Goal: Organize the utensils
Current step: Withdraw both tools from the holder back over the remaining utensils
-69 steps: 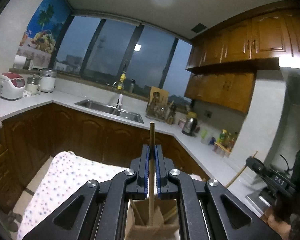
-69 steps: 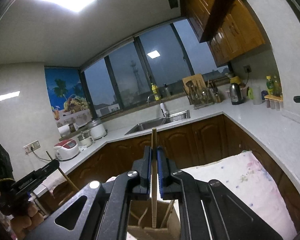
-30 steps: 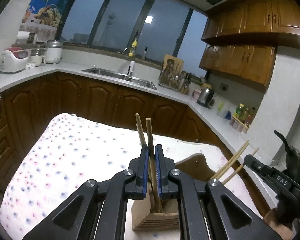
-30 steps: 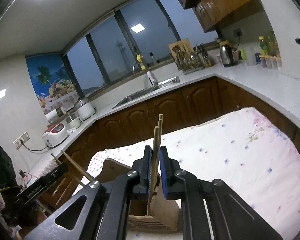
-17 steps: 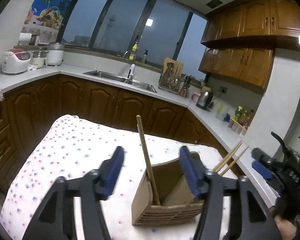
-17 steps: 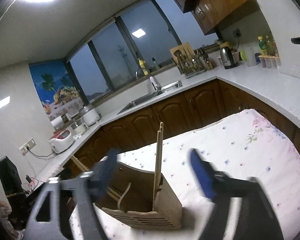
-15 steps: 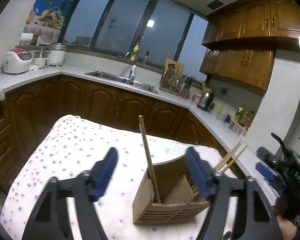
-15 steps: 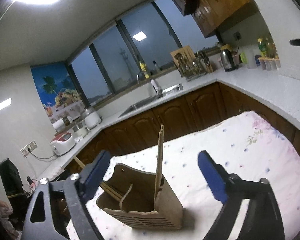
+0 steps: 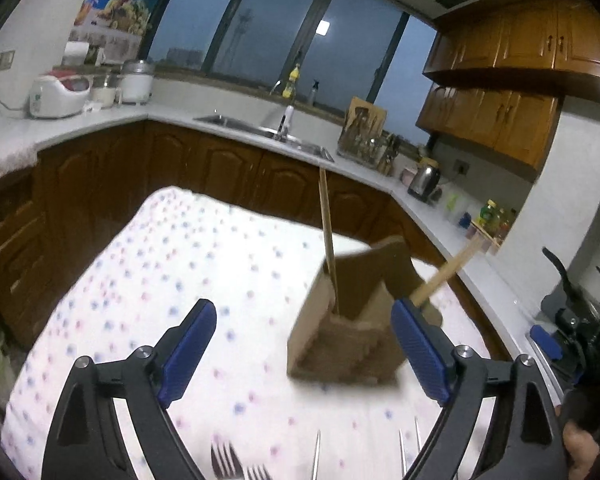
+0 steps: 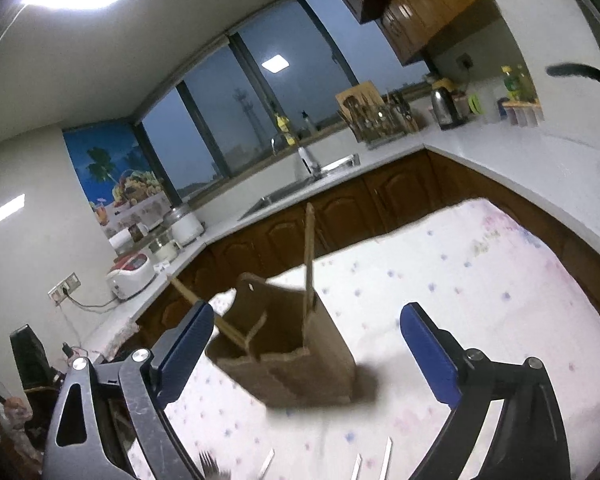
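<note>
A wooden utensil holder point(image 9: 348, 332) point(image 10: 296, 356) stands on the dotted tablecloth point(image 9: 180, 264). One chopstick point(image 9: 326, 236) point(image 10: 309, 248) stands nearly upright in it, and another chopstick point(image 9: 448, 272) point(image 10: 204, 312) leans out over its side. My left gripper point(image 9: 302, 348) hangs short of the holder, its jaws opening with nothing between them. My right gripper point(image 10: 308, 350) is open and empty, also a little back from the holder. Forks point(image 9: 224, 460) point(image 10: 208, 460) and thin metal utensil tips point(image 9: 318, 452) point(image 10: 386, 456) lie on the cloth just under the grippers.
Dark wood cabinets and a white counter point(image 9: 260, 136) wrap around the table, with a sink point(image 10: 300, 192), kettle point(image 9: 424, 178), rice cookers point(image 9: 56, 94) and a utensil rack point(image 10: 376, 120). The other gripper point(image 9: 572, 332) and a hand point(image 9: 580, 440) show at the right edge.
Both grippers were shut on chopsticks standing in the holder; they have opened wide, let the chopsticks go and drawn back. The chopsticks stay in the holder.
</note>
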